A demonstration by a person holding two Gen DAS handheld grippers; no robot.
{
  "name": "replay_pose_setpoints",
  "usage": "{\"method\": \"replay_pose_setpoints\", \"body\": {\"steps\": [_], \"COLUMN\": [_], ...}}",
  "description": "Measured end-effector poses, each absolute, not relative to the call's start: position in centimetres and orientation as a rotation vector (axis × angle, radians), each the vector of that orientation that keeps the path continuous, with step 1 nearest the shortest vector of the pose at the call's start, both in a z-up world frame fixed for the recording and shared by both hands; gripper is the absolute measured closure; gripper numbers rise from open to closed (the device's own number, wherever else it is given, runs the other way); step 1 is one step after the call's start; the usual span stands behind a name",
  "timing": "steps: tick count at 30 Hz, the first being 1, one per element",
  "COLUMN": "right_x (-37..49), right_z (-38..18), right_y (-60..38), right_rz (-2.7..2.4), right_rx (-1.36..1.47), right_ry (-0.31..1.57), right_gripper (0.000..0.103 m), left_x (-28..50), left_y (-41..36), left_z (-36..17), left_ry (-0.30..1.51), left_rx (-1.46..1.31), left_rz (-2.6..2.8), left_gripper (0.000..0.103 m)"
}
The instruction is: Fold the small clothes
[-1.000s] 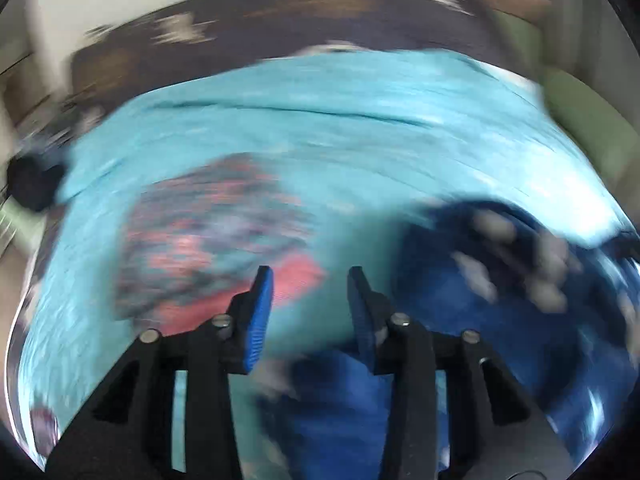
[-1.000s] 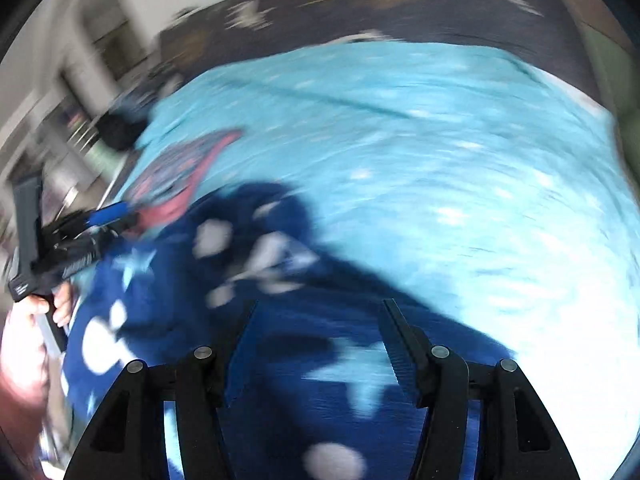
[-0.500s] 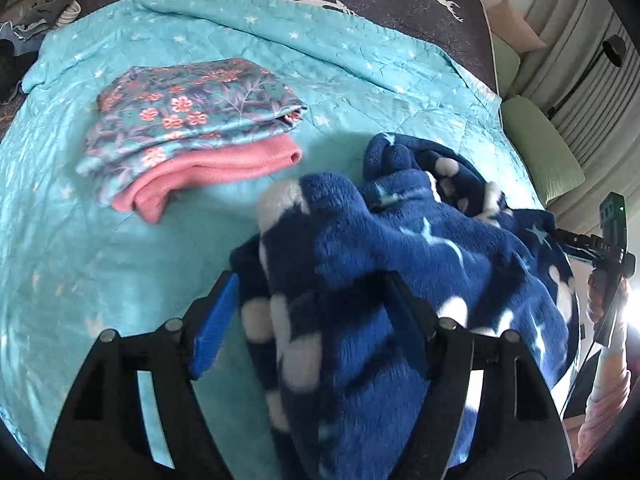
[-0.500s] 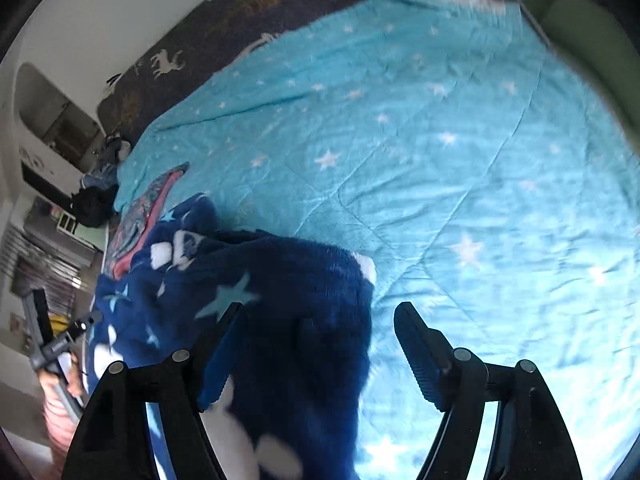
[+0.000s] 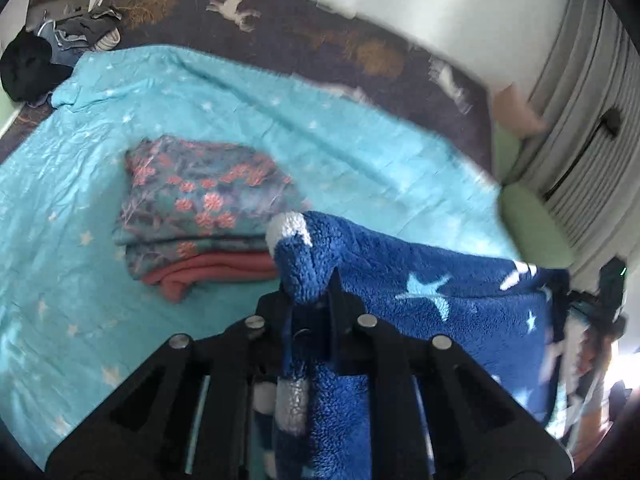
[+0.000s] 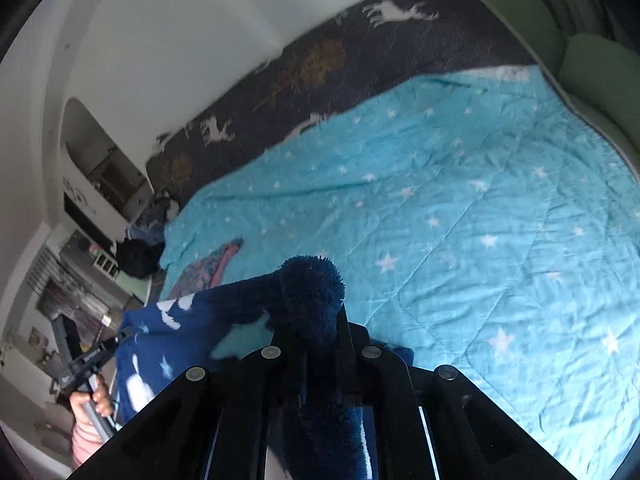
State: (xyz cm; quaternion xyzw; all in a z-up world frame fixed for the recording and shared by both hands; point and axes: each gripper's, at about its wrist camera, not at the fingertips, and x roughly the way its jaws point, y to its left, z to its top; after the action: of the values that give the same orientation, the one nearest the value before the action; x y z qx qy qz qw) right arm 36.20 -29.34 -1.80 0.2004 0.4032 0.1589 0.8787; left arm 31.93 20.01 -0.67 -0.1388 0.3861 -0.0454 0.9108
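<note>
Both grippers [image 5: 308, 300] [image 6: 316, 328] on fleece garment [image 5: 460, 312] edges

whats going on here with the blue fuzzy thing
A person is folding small clothes on a bed, with tongs in each hand. The left tongs and the right tongs are each shut on an edge of the blue fleece garment with white stars, which hangs stretched between them above the turquoise star quilt. A folded floral garment already lies on the quilt atop a folded pink garment.
</note>
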Motion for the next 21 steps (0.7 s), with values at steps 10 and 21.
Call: {"method": "replay_pose_setpoints", "body": {"steps": [10,21], "right_x": [26.8,16.1], "right_z": [-4.8,-10.3], "right_y": [-33.0,-32.3], "right_rz": [0.159,0.27], "right_rx": [0.394,0.635], "right_ry": [0.879,0.929], "right_gripper": [0.044,0.07], "left_x": [24.2,15.4], "left_y": [22.6,20.0], "left_z": [-2.6,-8.3], "left_ry": [0.86,1.012], "left_rx": [-0.341,-0.431], "left_rz": [-0.047,-0.178], "left_gripper": [0.033,0.05]}}
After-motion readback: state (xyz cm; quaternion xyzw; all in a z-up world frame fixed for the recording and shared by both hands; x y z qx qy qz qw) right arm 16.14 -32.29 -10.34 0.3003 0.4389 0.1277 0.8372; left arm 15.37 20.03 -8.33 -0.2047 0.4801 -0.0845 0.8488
